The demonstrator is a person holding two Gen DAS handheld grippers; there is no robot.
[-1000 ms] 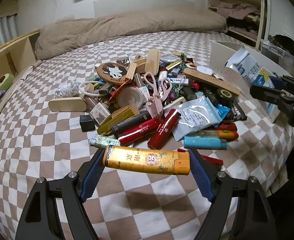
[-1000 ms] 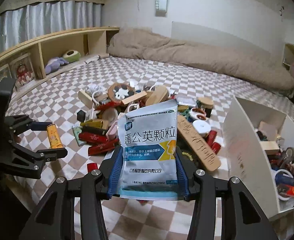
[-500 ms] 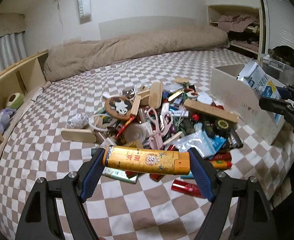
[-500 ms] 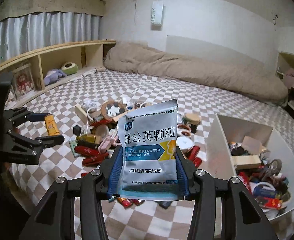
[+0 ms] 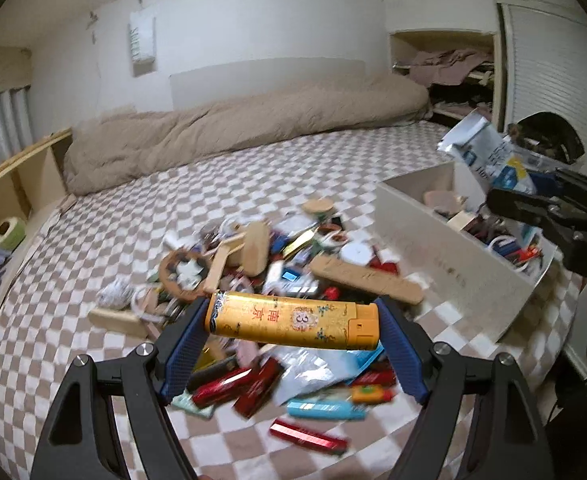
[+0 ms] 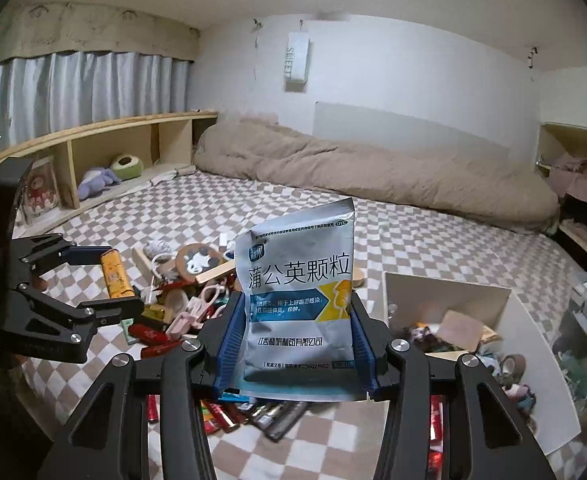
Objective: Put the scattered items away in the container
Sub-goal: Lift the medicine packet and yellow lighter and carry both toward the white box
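Now | left hand-held gripper (image 5: 293,330) clamps glossy yellow lighter (image 5: 293,320) | right hand-held gripper (image 6: 295,340) pinches flat foil sachet (image 6: 299,292)

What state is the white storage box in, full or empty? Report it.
Partly filled. The white storage box holds a jumble of small items across its bottom, while its inner walls stand bare above them.

Open checkered bedspread (image 5: 133,216) surrounds the clutter pile (image 5: 277,280); the white box (image 6: 445,300) stands open-topped.
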